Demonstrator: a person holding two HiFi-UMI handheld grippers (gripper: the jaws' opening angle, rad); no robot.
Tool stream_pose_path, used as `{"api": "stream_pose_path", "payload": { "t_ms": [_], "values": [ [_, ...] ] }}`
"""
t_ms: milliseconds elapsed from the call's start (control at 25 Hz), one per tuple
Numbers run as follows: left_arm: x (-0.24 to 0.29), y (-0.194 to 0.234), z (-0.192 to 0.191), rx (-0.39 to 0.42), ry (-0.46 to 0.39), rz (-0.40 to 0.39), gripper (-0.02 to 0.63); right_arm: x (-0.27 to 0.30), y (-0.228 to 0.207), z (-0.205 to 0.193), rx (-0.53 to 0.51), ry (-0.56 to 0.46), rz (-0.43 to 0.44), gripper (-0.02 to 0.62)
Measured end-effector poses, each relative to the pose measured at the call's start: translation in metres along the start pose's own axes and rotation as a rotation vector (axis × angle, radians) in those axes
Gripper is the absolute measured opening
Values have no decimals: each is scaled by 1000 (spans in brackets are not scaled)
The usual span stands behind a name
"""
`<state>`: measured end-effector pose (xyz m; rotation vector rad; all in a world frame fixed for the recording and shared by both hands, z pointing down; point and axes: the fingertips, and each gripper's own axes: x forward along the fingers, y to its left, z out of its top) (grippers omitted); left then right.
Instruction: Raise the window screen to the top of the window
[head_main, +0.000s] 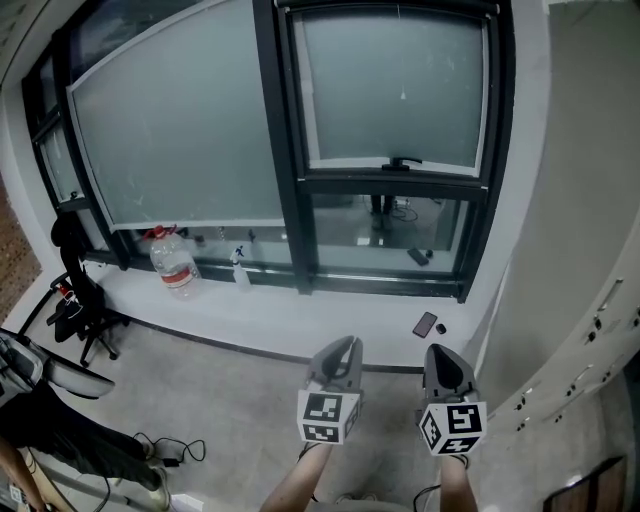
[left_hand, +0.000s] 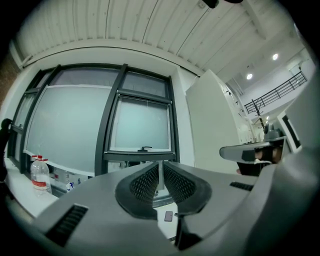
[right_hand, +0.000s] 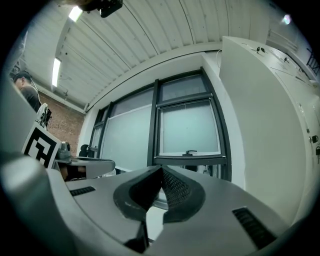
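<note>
1. Left gripper (head_main: 348, 345) fingers slightly apart, nothing between them; right gripper (head_main: 436, 352) fingers together, empty.
2. Window screen (head_main: 395, 85) covers the upper pane, well apart from both grippers.
3. Window's top cut off in head view.

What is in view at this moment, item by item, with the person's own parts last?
right window screen: one, pale grey, lowered over the right pane, black handle at its bottom edge
left window screen: one, pale grey, over the wide left pane
window frame: one, dark grey
water bottle: one, clear with red cap, on the ledge, left
spray bottle: one, pale, on the ledge, right of the water bottle
phone: one, black, flat on the ledge, right
office chair: one, black, on the floor, far left
left tongs: one, grey, slightly apart, empty
right tongs: one, grey, closed, empty
</note>
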<state>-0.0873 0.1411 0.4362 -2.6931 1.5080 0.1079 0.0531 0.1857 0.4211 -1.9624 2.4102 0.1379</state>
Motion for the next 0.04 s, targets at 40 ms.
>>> {"api": "stream_pose_path", "payload": {
  "t_ms": [40],
  "values": [
    [-1, 0, 0, -1, 0, 2, 32, 0, 0, -1, -1, 4, 2, 5]
  ]
}}
